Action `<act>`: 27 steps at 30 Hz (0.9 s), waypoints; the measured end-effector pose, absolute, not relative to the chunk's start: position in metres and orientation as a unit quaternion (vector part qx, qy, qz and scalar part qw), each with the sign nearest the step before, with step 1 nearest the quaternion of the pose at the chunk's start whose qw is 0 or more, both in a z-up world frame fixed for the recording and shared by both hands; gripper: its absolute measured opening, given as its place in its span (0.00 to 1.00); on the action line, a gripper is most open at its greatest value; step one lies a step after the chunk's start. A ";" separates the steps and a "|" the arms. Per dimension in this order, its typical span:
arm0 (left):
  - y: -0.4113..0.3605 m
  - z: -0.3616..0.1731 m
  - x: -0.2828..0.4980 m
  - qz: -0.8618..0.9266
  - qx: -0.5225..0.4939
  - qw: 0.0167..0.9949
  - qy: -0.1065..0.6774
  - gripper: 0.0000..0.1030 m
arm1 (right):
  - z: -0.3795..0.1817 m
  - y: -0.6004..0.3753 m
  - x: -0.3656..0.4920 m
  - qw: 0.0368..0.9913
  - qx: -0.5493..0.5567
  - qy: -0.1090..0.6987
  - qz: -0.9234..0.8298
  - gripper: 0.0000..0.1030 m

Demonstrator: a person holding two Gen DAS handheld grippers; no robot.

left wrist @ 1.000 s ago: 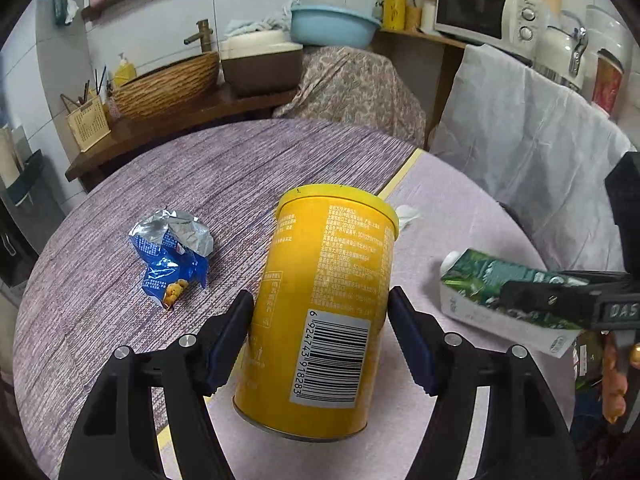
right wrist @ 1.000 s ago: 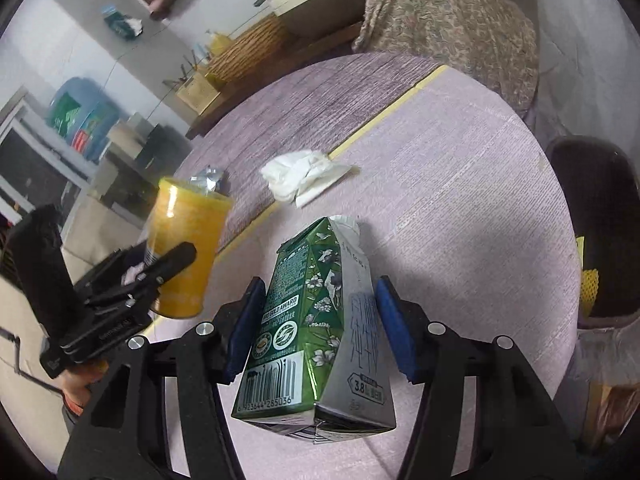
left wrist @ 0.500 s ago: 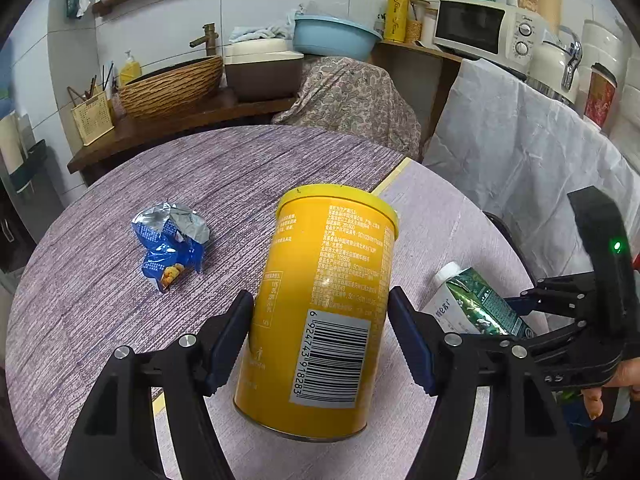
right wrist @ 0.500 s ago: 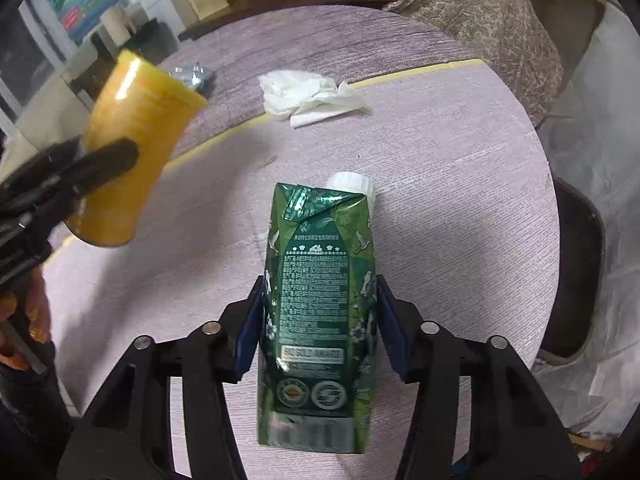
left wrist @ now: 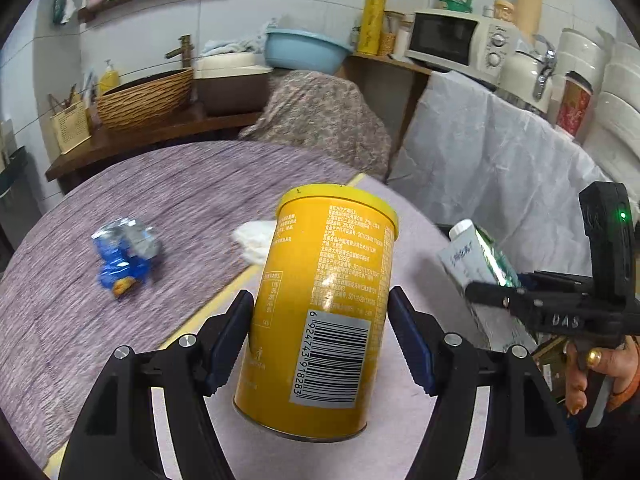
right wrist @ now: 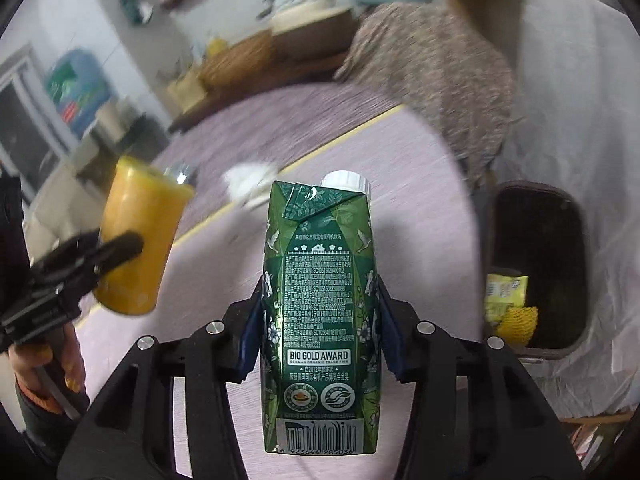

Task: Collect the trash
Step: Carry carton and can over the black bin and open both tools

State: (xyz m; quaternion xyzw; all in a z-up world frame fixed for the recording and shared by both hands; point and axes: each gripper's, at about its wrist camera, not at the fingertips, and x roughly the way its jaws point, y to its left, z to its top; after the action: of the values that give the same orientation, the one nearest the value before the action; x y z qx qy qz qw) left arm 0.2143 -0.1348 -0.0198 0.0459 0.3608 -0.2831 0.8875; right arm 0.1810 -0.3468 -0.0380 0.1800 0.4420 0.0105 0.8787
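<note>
My left gripper (left wrist: 320, 320) is shut on a yellow can (left wrist: 320, 312) with a barcode, lifted off the round table (left wrist: 100, 340). A green milk carton (right wrist: 320, 312) with a white cap stands upright between the blue pads of my right gripper (right wrist: 320, 308), which is shut on it above the table. The carton (left wrist: 480, 256) and the right gripper (left wrist: 492, 298) show at the right of the left wrist view. In the right wrist view the can (right wrist: 138, 236) and the left gripper (right wrist: 102, 254) hang at the left. A crumpled blue snack wrapper (left wrist: 124, 256) and a white tissue (left wrist: 256, 240) lie on the table.
A dark bin (right wrist: 536, 272) holding yellow trash stands right of the table. A patterned cloth heap (left wrist: 320, 120) lies beyond the far edge, with a white plastic sheet (left wrist: 480, 160) to its right. Behind are a counter with a wicker basket (left wrist: 144, 98) and a microwave (left wrist: 460, 44).
Both grippers have lifted and tilted up with their loads, so more of the room shows. The carton has turned in the right gripper, from skewed to upright with its printed face showing.
</note>
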 end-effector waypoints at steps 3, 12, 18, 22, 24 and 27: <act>-0.168 -0.021 0.210 -0.308 0.049 0.879 0.360 0.66 | -0.033 -0.383 0.160 0.887 0.199 0.414 -0.038 0.48; -0.304 -0.039 0.205 -0.396 0.049 0.835 0.379 0.66 | -0.075 -0.486 0.116 0.871 0.225 0.398 -0.180 0.48; -0.379 -0.054 0.218 -0.412 0.044 0.816 0.402 0.66 | -0.130 -0.539 0.126 0.849 0.265 0.409 -0.204 0.48; -0.426 -0.080 0.235 -0.399 0.058 0.809 0.429 0.66 | -0.168 -0.558 0.132 0.834 0.283 0.421 -0.218 0.48; -0.438 -0.096 0.245 -0.385 0.055 0.803 0.451 0.66 | -0.182 -0.566 0.134 0.828 0.291 0.424 -0.222 0.48; -0.462 -0.121 0.258 -0.370 0.060 0.796 0.476 0.66 | -0.198 -0.570 0.139 0.824 0.299 0.429 -0.220 0.48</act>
State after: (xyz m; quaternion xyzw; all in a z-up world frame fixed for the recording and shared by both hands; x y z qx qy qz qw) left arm 0.2580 -0.4615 -0.1214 0.0601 0.4760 -0.3696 0.7957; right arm 0.1395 -0.5695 -0.1982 0.2987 0.4285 -0.2204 0.8238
